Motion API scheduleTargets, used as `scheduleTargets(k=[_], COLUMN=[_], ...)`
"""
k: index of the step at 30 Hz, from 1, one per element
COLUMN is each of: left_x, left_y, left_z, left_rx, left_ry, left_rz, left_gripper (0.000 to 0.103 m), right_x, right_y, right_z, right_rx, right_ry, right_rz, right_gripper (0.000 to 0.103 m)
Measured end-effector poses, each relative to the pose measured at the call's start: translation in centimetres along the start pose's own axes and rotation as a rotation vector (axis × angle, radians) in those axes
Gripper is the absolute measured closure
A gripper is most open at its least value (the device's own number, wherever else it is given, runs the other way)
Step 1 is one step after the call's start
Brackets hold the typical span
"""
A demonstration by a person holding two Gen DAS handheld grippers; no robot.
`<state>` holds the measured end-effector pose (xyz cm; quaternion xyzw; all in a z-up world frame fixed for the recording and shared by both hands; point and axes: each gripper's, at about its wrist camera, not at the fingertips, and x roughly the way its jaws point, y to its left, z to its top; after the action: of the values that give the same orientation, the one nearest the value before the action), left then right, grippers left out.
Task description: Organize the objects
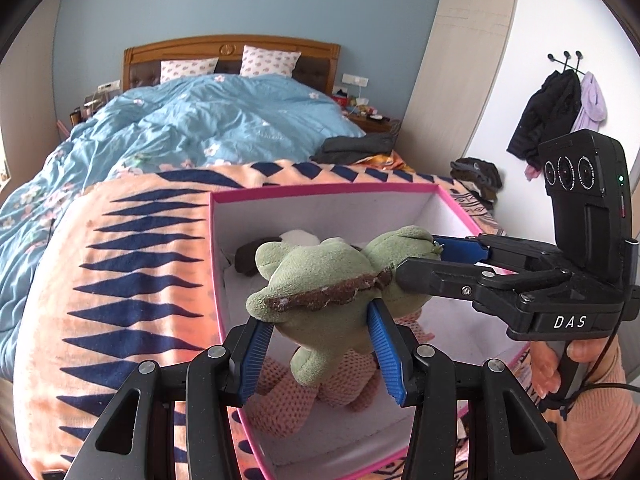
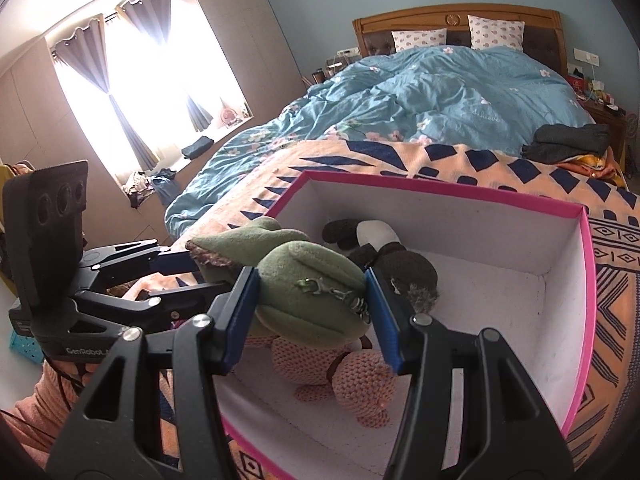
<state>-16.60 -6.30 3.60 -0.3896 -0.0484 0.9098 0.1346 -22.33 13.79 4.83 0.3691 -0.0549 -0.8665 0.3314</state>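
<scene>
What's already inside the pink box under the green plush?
In the pink box, a pink knitted toy lies below the green plush, and a brown-and-white toy sits further back. The plush covers part of the floor between them.

Black plastic linkages on the left gripper (image 1: 320,344), round silver screws at each pivot, ribbed blue pads (image 1: 385,354) lining the fingers. Over on the right gripper (image 1: 416,262), same black build, white "DAS" lettering on the body, a boxy black camera head (image 1: 582,168) with three round lenses and a small green light. A bare hand (image 1: 550,372) below it, pinkish-peach sleeve (image 1: 600,432), thin black cable trailing. From the other side, pale lettering reads something like "GenRobot".
</scene>
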Motion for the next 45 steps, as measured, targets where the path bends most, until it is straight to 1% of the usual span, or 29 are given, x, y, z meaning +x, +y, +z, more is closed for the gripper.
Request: scheduleTargets(k=[4, 7, 12, 17, 20, 21, 24, 26, 30, 33, 36, 39, 45], left_x=[0.8, 1.0, 0.5, -0.3, -1.3, -1.6, -3.3, -4.6, -7.1, -8.2, -8.8, -8.9, -7.8], left_y=[0.2, 0.2, -0.2, -0.3, -0.6, -0.7, -1.4, -2.1, -3.8, -5.2, -6.5, -7.7, -10.0], left_z=[-0.1, -0.3, -0.9, -1.4, -1.8, -1.9, -2.5, -3.1, -4.6, -5.6, -6.8, -8.0, -10.6], left_rx=[-0.013, -0.023, -0.015, -0.012, -0.018, -0.017, -0.013, -0.007, 0.01, 0.032, 0.056, 0.071, 0.097], left_ry=[0.019, 0.022, -0.009, -0.035, -0.051, -0.059, -0.101, -0.136, -0.192, -0.211, -0.218, -0.204, -0.141], left_rz=[0.023, 0.051, 0.099, 0.104, 0.074, 0.064, 0.025, 0.0, -0.072, -0.102, -0.14, -0.18, -0.245], left_gripper=[0.053, 0.053, 0.053, 0.053, 0.051, 0.047, 0.041, 0.04, 0.037, 0.036, 0.035, 0.034, 0.034], right_x=[0.9, 1.3, 1.3, 1.1, 0.6, 0.4, -0.7, -1.6, -3.3, -4.6, -6.0, -7.7, -11.0], right_y=[-0.5, -0.5, -0.3, 0.0, 0.0, 0.1, 0.4, 0.7, 1.3, 1.9, 2.6, 3.0, 3.4], right_z=[0.0, -0.2, -0.6, -1.4, -1.9, -2.0, -2.5, -2.9, -3.8, -4.7, -5.8, -7.2, -10.6], right_rx=[0.016, 0.019, 0.01, -0.003, 0.001, 0.0, -0.003, -0.008, -0.021, -0.033, -0.049, -0.059, -0.067], right_ry=[0.024, 0.036, 0.042, 0.057, 0.051, 0.047, 0.025, 0.009, -0.021, -0.037, -0.052, -0.063, -0.077], right_rz=[-0.013, -0.038, -0.033, -0.025, -0.019, -0.016, -0.004, 0.01, 0.032, 0.043, 0.054, 0.062, 0.042], right_gripper=[0.045, 0.044, 0.044, 0.044, 0.044, 0.044, 0.044, 0.044, 0.044, 0.044, 0.044, 0.044, 0.044])
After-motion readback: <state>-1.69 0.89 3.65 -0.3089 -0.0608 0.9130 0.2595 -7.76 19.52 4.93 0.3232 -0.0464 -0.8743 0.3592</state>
